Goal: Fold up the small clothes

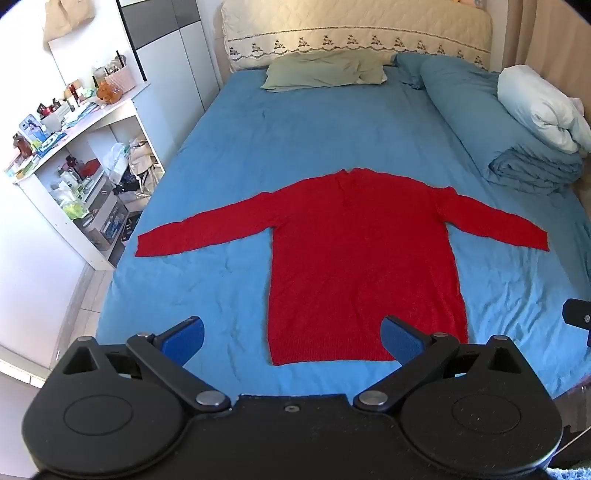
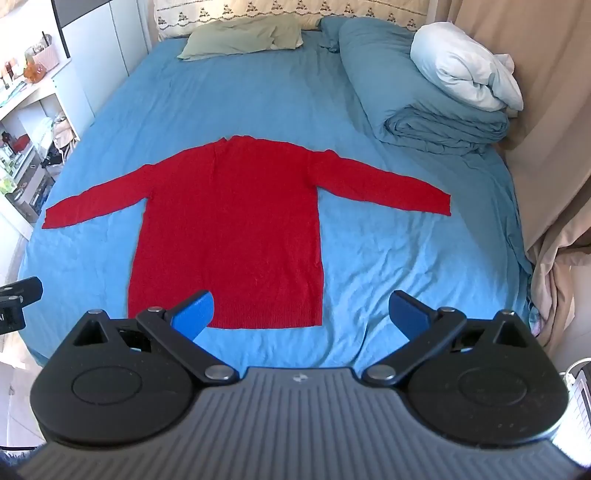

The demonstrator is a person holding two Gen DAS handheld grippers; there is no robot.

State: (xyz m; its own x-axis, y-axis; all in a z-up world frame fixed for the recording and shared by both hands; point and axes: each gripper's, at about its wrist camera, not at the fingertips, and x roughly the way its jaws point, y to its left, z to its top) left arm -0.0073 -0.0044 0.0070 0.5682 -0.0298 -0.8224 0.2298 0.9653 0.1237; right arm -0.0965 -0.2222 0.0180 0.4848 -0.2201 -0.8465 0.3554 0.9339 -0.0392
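Left tongs point(image 1: 293, 338) wide, empty; right tongs point(image 2: 303, 314) likewise

Sweater point(image 1: 364, 266) flat on bed point(image 1: 240, 155), pillow point(image 1: 325, 70) behind, shelf point(image 1: 85, 173) left

A home bedroom. A wide bed with a blue fitted sheet point(image 1: 258, 147) fills the room, with a cream quilted headboard point(image 1: 354, 33) at the far end, a pale green pillow point(image 1: 325, 70) below it and a folded blue duvet point(image 2: 443, 125) far right. A cluttered white open shelf unit point(image 1: 85, 173) stands left, beige curtains point(image 2: 546, 110) right.
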